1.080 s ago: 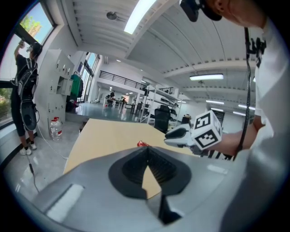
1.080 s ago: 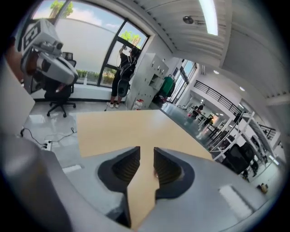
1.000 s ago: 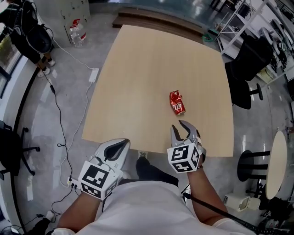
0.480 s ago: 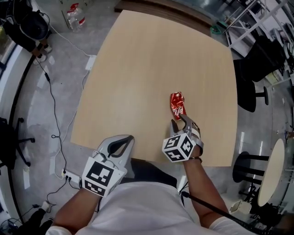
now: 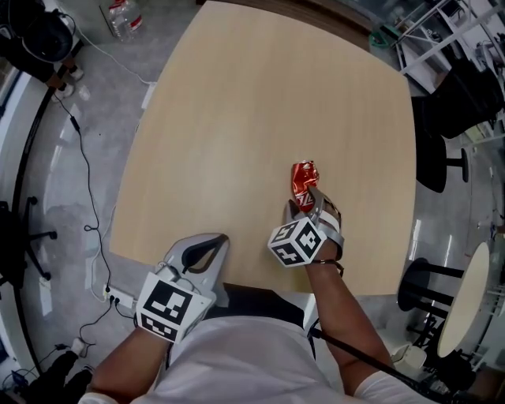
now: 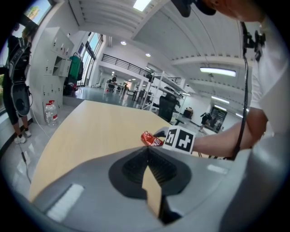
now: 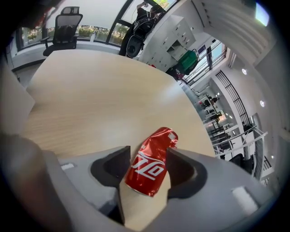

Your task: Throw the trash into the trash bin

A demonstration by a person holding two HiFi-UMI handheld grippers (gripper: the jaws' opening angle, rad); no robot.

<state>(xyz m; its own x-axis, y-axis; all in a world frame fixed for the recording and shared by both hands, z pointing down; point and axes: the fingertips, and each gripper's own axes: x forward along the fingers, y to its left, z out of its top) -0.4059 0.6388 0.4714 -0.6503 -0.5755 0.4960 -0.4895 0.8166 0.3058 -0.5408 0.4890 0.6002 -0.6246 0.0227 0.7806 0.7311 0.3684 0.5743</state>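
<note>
Where the head view looks down on the pale wooden worktop (image 5: 237, 118), a crushed red can (image 5: 303, 177) lies on its right side, toward the near edge. The right gripper (image 5: 306, 203) reaches over that edge with one jaw on each side of the can's near end. The left gripper (image 5: 221, 238) sits at the near edge, well left of the can, with its jaws drawn together. A water bottle (image 5: 124, 17) stands on the floor beyond the far left corner.

From the left gripper view, the left gripper (image 6: 147, 152) has its jaws meeting at the tips with nothing between them. The can (image 6: 151, 139) shows beyond them on the worktop (image 6: 90, 131), beside the right gripper's marker cube (image 6: 180, 139).

From the right gripper view, the right gripper (image 7: 148, 152) has its jaws standing wide; they have just been opening. The can (image 7: 152, 167) lies on the worktop (image 7: 90, 99) between them, close to both pads, its dented far end pointing away.
</note>
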